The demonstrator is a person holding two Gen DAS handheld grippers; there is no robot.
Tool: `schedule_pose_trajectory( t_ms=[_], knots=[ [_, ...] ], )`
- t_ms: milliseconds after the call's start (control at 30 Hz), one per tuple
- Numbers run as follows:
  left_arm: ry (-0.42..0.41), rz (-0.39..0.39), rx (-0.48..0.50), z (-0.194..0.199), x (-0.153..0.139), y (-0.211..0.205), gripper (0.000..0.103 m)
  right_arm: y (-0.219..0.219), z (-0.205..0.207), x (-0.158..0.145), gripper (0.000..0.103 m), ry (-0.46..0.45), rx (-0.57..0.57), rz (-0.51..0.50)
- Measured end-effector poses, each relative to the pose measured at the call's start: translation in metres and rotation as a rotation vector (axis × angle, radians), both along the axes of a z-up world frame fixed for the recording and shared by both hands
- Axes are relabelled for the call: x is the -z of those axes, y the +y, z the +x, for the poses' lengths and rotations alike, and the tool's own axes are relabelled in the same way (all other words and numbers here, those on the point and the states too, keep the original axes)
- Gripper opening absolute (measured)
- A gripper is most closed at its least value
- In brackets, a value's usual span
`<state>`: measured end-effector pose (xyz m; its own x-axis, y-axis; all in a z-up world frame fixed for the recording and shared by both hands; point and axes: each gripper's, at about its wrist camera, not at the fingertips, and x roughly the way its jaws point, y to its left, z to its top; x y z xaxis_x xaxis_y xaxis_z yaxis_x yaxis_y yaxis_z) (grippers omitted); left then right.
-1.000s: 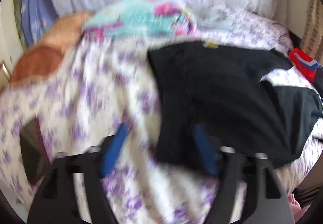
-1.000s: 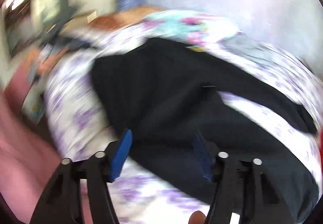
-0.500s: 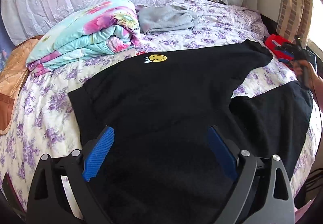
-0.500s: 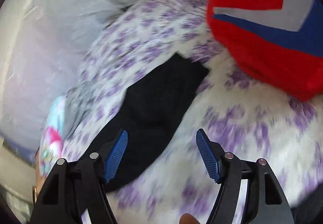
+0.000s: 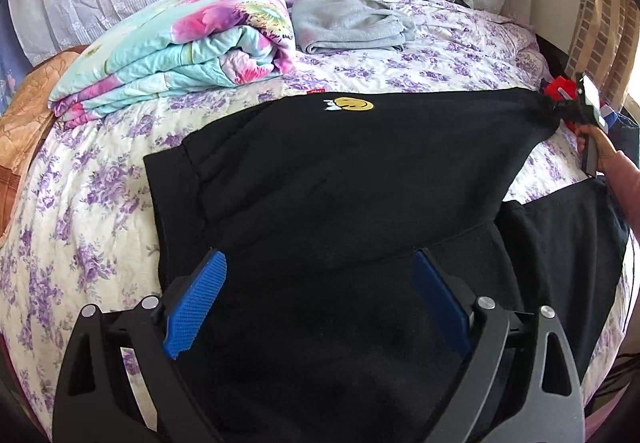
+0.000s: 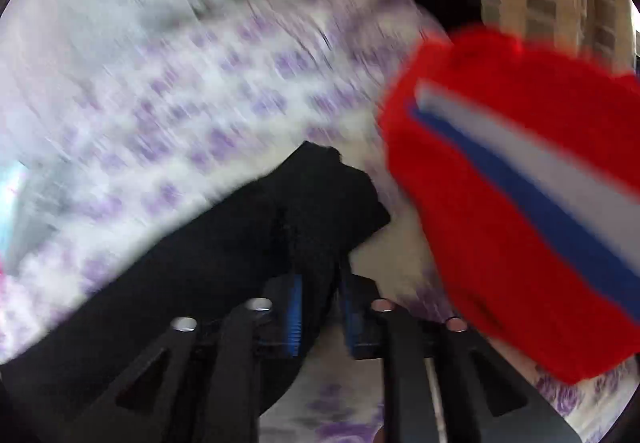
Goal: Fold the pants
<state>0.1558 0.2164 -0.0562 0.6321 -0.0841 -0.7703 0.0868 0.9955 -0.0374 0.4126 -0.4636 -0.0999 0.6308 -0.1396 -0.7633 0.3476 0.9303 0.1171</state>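
Black pants (image 5: pixel 340 179) lie spread flat across the bed (image 5: pixel 80 203), waistband to the left, legs running right. The left tool (image 5: pixel 320 295) hovers over the near waist area, blue pads wide apart, gripping nothing. The right tool (image 6: pixel 318 303) has just been closing and now pinches the far leg's cuff between its pads, just beside a red garment (image 6: pixel 520 223). A folded floral quilt (image 5: pixel 180 47) and grey cloth (image 5: pixel 348 25) sit farther back.
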Motion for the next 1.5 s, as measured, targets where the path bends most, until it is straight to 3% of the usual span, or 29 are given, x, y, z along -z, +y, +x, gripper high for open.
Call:
schedule_pose_trajectory(
  t_ms=[67, 100, 200, 300, 367, 400, 500, 600, 667, 767, 800, 867, 967, 1033, 1133, 1233, 1333, 1500],
  knots=[
    [0.013, 0.004, -0.004, 0.001, 0.001, 0.001, 0.091, -0.004, -0.004, -0.001, 0.057, 0.011, 0.009, 0.023],
    [0.014, 0.006, -0.002, 0.0, -0.001, 0.003, 0.091, -0.004, -0.008, -0.008, 0.073, 0.012, 0.018, 0.034],
    [-0.011, 0.06, 0.008, -0.001, -0.014, 0.01, 0.091, 0.007, -0.027, -0.032, 0.074, -0.026, 0.007, 0.05],
    [-0.06, 0.173, 0.002, 0.01, -0.033, 0.023, 0.091, 0.049, -0.049, -0.066, 0.074, -0.054, -0.161, 0.031],
    [-0.065, 0.207, -0.001, 0.027, -0.044, 0.037, 0.091, 0.09, -0.057, -0.087, 0.083, -0.069, -0.32, -0.028],
    [-0.051, 0.197, 0.008, 0.036, -0.047, 0.043, 0.091, 0.113, -0.061, -0.097, 0.1, -0.083, -0.42, -0.056],
    [0.01, 0.124, 0.075, 0.065, -0.052, 0.062, 0.091, 0.18, -0.073, -0.118, 0.1, -0.128, -0.701, -0.165],
    [0.093, 0.09, 0.178, 0.091, -0.046, 0.069, 0.091, 0.249, -0.081, -0.112, 0.1, -0.108, -0.971, -0.309],
    [0.145, 0.13, 0.237, 0.104, -0.035, 0.065, 0.091, 0.294, -0.082, -0.102, 0.1, -0.036, -1.112, -0.408],
    [0.202, 0.157, 0.312, 0.121, -0.02, 0.063, 0.091, 0.353, -0.08, -0.09, 0.1, 0.08, -1.317, -0.47],
    [0.217, 0.152, 0.332, 0.125, -0.016, 0.063, 0.089, 0.366, -0.078, -0.091, 0.099, 0.109, -1.343, -0.457],
    [0.246, 0.136, 0.369, 0.136, -0.012, 0.065, 0.071, 0.387, -0.066, -0.09, 0.099, 0.163, -1.392, -0.354],
    [0.291, 0.108, 0.418, 0.149, -0.006, 0.065, 0.063, 0.411, -0.052, -0.086, 0.094, 0.19, -1.435, -0.247],
    [0.322, 0.09, 0.454, 0.157, -0.001, 0.065, 0.058, 0.427, -0.043, -0.08, 0.071, 0.217, -1.46, -0.252],
    [0.372, 0.028, 0.487, 0.171, 0.004, 0.071, 0.055, 0.446, -0.022, -0.06, 0.049, 0.3, -1.481, -0.269],
    [0.401, -0.009, 0.478, 0.185, 0.002, 0.084, 0.053, 0.455, -0.004, -0.043, 0.049, 0.348, -1.507, -0.324],
    [0.426, 0.003, 0.507, 0.191, 0.002, 0.09, 0.053, 0.455, 0.009, -0.034, 0.049, 0.374, -1.511, -0.33],
    [0.52, 0.04, 0.576, 0.196, 0.024, 0.075, 0.053, 0.454, 0.017, -0.017, 0.05, 0.448, -1.548, -0.369]
  ],
)
